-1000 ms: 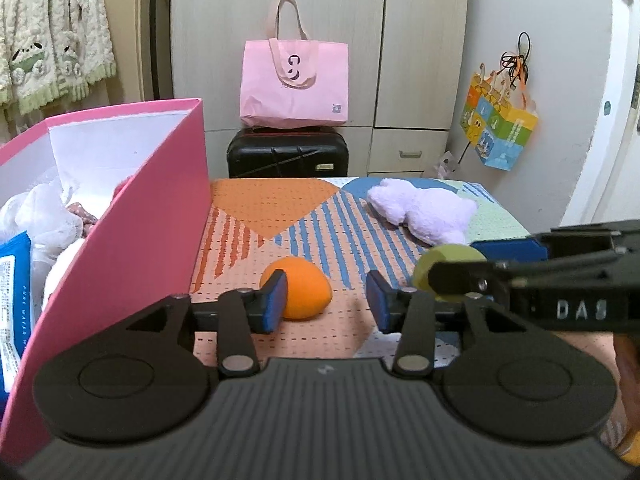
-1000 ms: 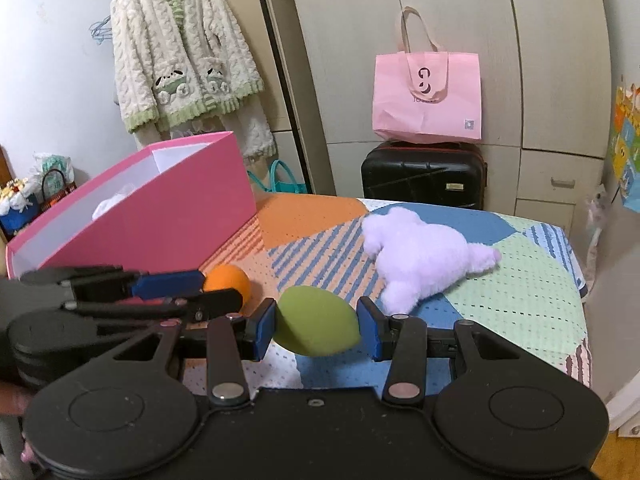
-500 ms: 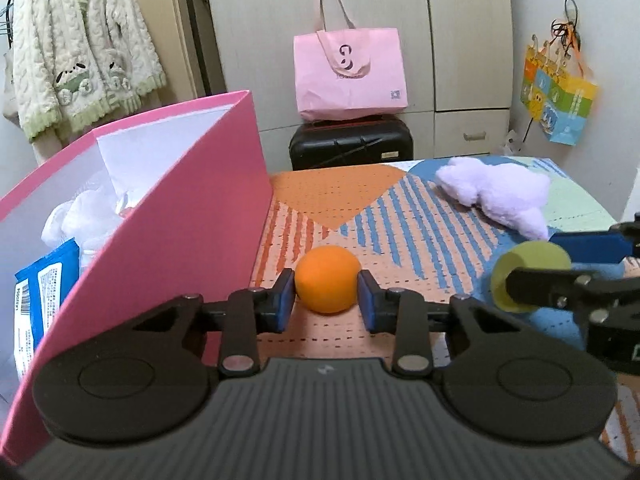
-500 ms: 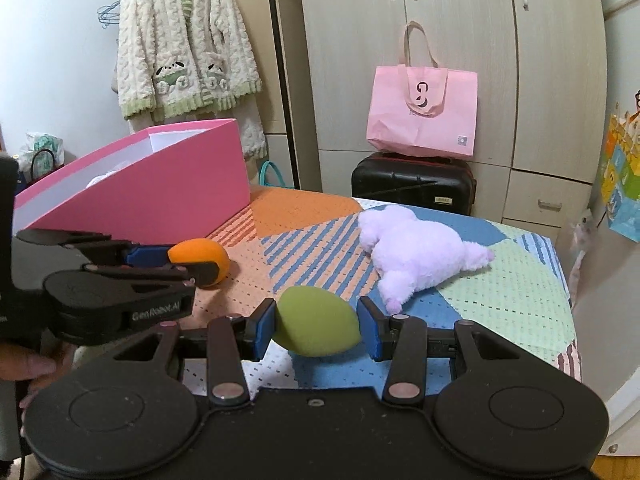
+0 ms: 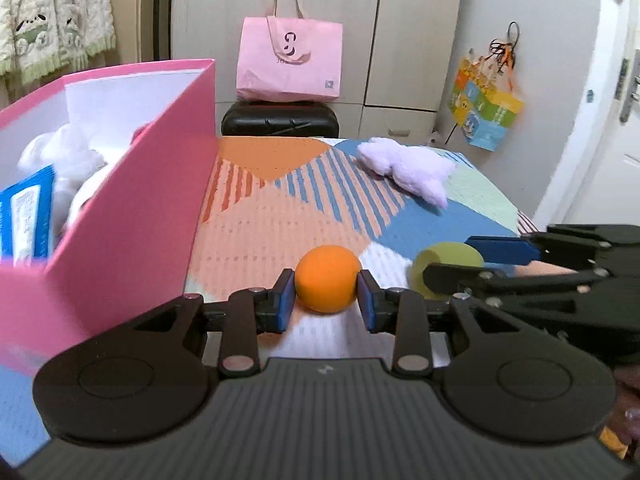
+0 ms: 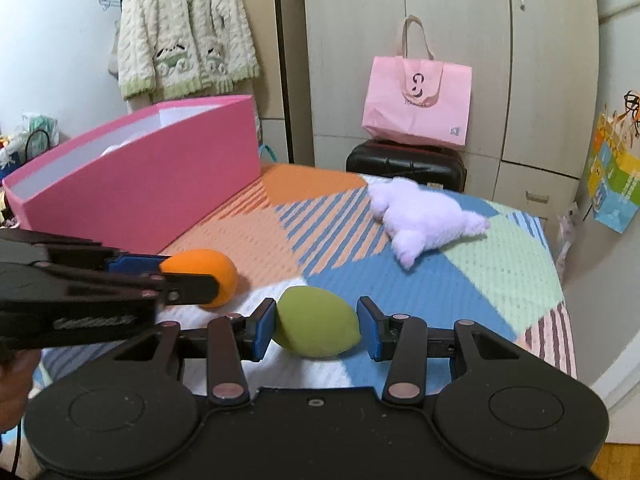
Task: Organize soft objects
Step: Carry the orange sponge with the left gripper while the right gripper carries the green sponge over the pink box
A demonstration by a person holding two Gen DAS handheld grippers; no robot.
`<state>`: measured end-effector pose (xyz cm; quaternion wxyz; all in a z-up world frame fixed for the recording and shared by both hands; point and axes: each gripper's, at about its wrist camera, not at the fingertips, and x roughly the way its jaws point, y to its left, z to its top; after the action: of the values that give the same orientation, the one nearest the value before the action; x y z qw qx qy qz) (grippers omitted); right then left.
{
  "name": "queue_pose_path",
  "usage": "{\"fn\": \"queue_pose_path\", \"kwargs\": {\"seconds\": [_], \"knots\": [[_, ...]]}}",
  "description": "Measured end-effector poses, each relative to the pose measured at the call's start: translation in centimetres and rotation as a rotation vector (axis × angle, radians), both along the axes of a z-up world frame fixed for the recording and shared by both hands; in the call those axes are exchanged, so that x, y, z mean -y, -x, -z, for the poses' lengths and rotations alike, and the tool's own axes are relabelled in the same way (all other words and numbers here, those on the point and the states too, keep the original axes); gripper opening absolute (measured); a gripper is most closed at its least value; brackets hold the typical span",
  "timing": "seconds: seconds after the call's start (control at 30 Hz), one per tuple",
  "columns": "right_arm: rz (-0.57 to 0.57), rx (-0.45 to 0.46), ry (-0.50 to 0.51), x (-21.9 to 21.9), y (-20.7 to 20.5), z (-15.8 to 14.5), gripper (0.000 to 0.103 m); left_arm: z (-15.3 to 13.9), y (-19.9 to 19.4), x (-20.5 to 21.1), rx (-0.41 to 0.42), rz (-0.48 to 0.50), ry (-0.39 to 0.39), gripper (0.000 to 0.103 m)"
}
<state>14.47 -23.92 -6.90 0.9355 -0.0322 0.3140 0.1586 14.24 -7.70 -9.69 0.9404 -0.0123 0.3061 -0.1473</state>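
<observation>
My left gripper [image 5: 326,298] is shut on an orange sponge egg [image 5: 328,278], held just above the patterned cloth; the egg also shows in the right wrist view [image 6: 200,276]. My right gripper [image 6: 316,324] is shut on a green sponge egg [image 6: 316,322], seen from the left wrist view [image 5: 446,266] just right of the orange one. A lilac plush toy [image 6: 424,216] lies on the cloth farther back right. The pink box [image 5: 132,216] stands at the left, holding white plush items and a blue packet [image 5: 26,216].
A patterned cloth [image 6: 500,272] covers the table. Behind it stand a black suitcase [image 6: 404,164] with a pink tote bag [image 6: 416,104] on top, and cupboards. A knitted cardigan [image 6: 184,28] hangs at the back left. A colourful bag [image 5: 486,116] hangs at the right.
My left gripper closed on the orange egg and has carried it a little. The right gripper keeps its hold on the green egg, and the two grippers are now side by side.
</observation>
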Motion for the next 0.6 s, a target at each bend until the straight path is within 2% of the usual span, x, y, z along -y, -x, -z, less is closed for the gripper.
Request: {"fn": "queue_pose_path", "kwargs": {"seconds": [0.23, 0.43, 0.6], "knots": [[0.007, -0.004, 0.014, -0.4, 1.9, -0.9, 0.049, -0.6, 2.4, -2.0, -0.021, 0.059, 0.047, 0.032], [-0.02, -0.058, -0.012, -1.0, 3.5, -1.7, 0.049, -1.9, 4.0, -3.2, -0.065, 0.158, 0.021, 0.032], [-0.063, -0.112, -0.07, -1.8, 4.4, -2.3, 0.049, -2.8, 4.5, -5.2, -0.137, 0.207, 0.014, 0.032]]}}
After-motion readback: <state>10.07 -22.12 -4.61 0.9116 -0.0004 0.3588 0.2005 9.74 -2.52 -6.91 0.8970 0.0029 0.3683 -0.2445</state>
